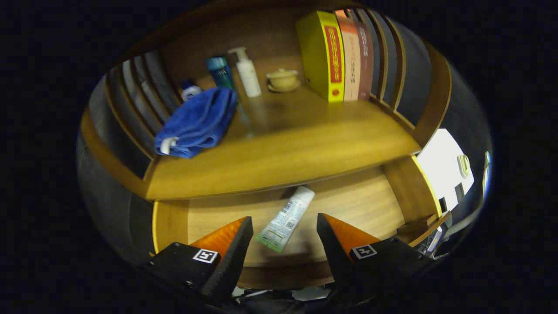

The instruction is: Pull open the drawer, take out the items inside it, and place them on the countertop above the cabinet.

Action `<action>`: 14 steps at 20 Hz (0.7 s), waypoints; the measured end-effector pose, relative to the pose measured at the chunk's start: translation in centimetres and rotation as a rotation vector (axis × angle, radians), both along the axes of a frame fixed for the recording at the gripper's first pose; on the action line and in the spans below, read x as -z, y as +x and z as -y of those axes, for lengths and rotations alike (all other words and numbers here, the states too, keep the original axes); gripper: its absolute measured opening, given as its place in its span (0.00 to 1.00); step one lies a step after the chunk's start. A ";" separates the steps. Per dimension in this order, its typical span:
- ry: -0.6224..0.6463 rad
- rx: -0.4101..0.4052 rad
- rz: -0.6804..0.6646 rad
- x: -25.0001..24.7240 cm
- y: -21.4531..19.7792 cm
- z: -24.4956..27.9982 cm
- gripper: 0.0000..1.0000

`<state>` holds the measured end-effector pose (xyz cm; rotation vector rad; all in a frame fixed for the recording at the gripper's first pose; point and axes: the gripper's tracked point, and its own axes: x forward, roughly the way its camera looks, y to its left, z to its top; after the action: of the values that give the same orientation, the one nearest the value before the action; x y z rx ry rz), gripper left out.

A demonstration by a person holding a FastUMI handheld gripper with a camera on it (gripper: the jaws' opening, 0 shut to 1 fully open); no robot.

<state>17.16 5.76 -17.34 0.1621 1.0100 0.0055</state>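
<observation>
The wooden tabletop (279,152) carries a folded blue towel (196,122) at its left edge. Bottles (247,74), a small cup (282,79) and upright books (335,56) line the back. Below, a tube (285,218) lies on the open drawer's floor (362,200).

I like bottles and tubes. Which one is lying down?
The white tube in the open drawer, lying flat between the open gripper jaws. The countertop bottles stand upright.

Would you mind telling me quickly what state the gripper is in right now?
Gripper: open, holding nothing; the tube lies in the open drawer between its fingers, untouched.
</observation>
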 end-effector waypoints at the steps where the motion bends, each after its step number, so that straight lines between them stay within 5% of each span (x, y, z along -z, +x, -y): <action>1: -0.010 0.011 -0.027 0.8 0.3 -0.2 0.96; 14: -0.018 0.088 -0.248 8.1 1.4 -1.2 0.93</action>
<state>18.58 6.99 -25.48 0.1938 1.2492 -0.1057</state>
